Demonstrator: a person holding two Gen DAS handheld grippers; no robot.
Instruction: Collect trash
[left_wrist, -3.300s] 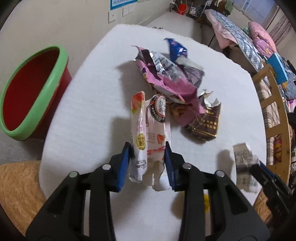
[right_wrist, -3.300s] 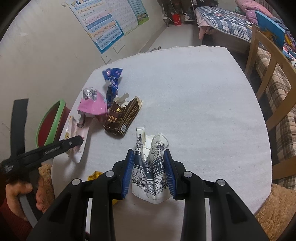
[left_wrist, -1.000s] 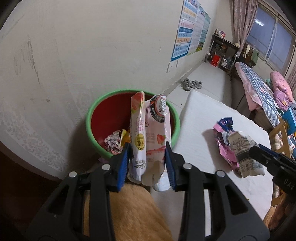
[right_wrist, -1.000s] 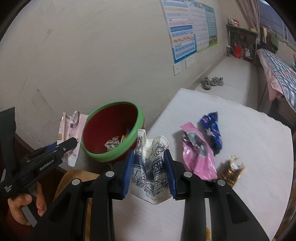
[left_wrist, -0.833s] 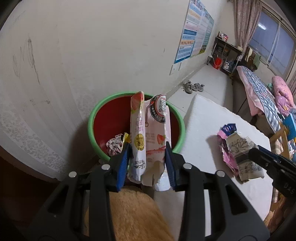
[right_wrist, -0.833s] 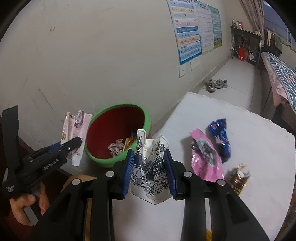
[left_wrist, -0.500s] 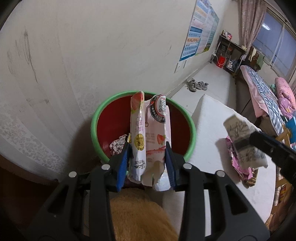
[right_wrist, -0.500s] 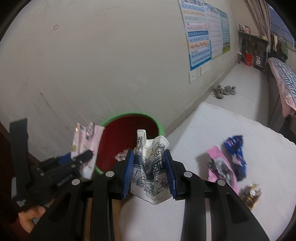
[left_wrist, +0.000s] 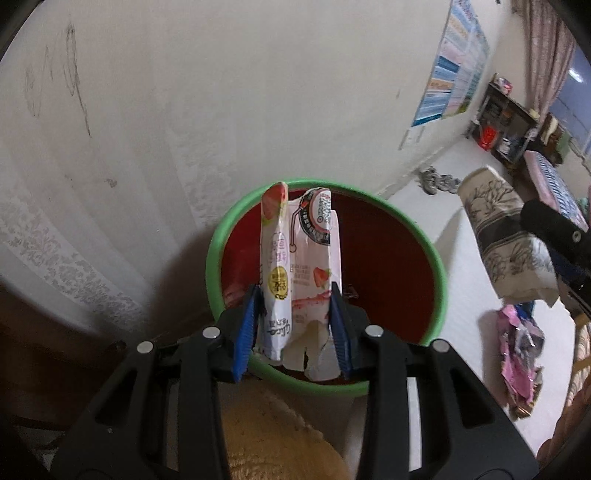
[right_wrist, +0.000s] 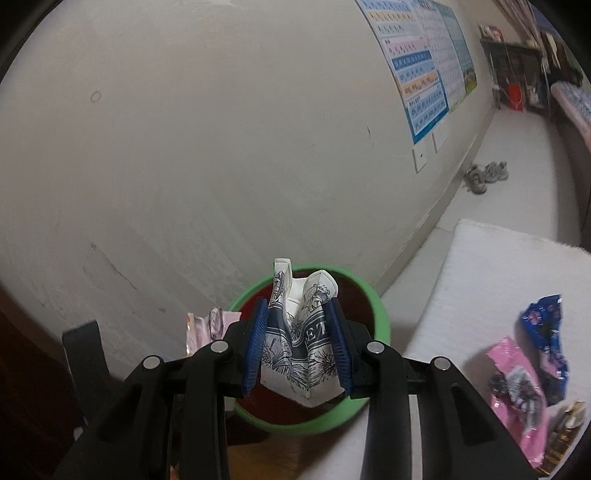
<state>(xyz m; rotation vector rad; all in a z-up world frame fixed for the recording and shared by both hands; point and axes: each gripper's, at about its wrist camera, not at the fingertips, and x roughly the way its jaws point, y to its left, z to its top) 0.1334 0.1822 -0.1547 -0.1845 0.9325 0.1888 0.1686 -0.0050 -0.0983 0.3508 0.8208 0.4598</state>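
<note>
Two wrappers are clamped: a pink strawberry wrapper (left_wrist: 299, 266) in the left gripper (left_wrist: 293, 328), a crumpled blue-and-white paper cup (right_wrist: 301, 332) in the right gripper (right_wrist: 297, 345), both at frame centre above the green-rimmed red bin (left_wrist: 436, 266). More wrappers (right_wrist: 517, 391) are left lower right on the tabletop (right_wrist: 491, 266).
</note>
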